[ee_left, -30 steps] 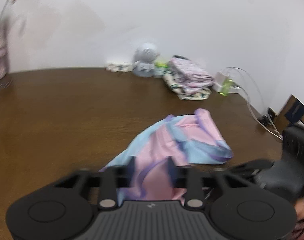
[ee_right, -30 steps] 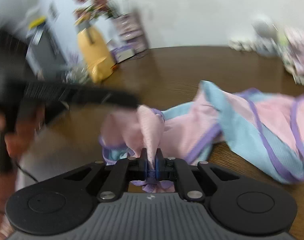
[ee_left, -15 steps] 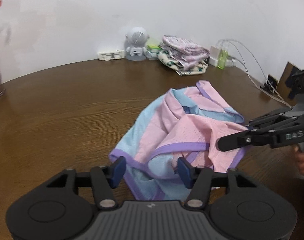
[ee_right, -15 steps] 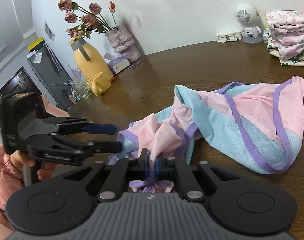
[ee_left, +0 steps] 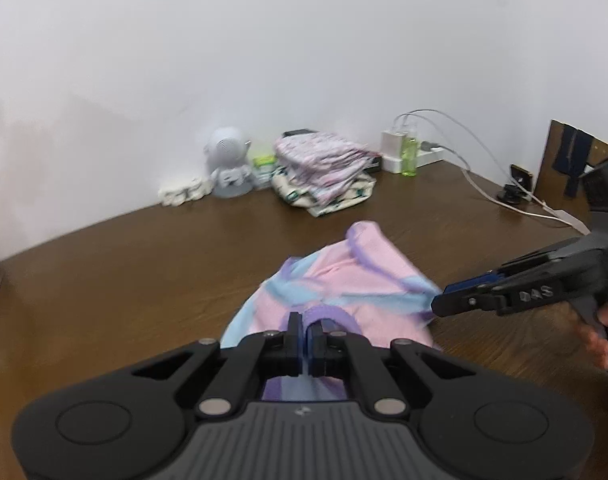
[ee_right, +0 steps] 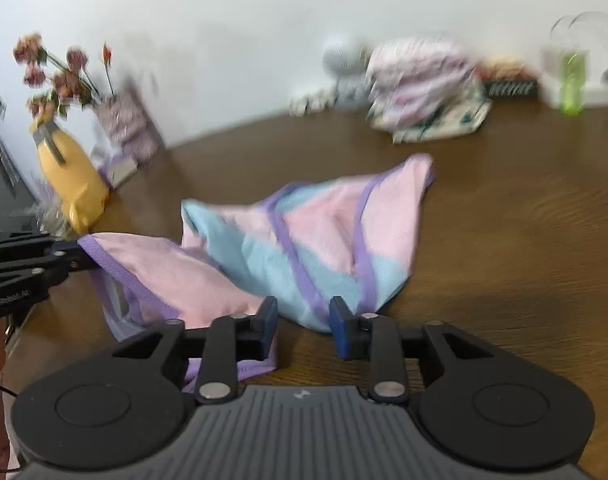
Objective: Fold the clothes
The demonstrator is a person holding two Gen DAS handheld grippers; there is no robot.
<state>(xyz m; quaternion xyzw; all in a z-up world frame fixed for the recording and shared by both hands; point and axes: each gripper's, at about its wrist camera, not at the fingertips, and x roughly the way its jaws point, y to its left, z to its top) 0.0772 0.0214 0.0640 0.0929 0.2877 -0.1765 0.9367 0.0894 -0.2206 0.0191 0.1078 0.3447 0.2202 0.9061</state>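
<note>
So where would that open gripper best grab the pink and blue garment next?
Probably the purple-trimmed edge lying by the right gripper, whose jaws are opening. Come in low from the near side: that hem of the garment lies flat on the table, while the left gripper pinches another hem.

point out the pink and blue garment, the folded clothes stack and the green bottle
pink and blue garment [ee_right: 328,232]: right wrist view, on its pink middle panel
folded clothes stack [ee_left: 324,160]: left wrist view, on the top floral piece
green bottle [ee_left: 409,156]: left wrist view, on its body
</note>
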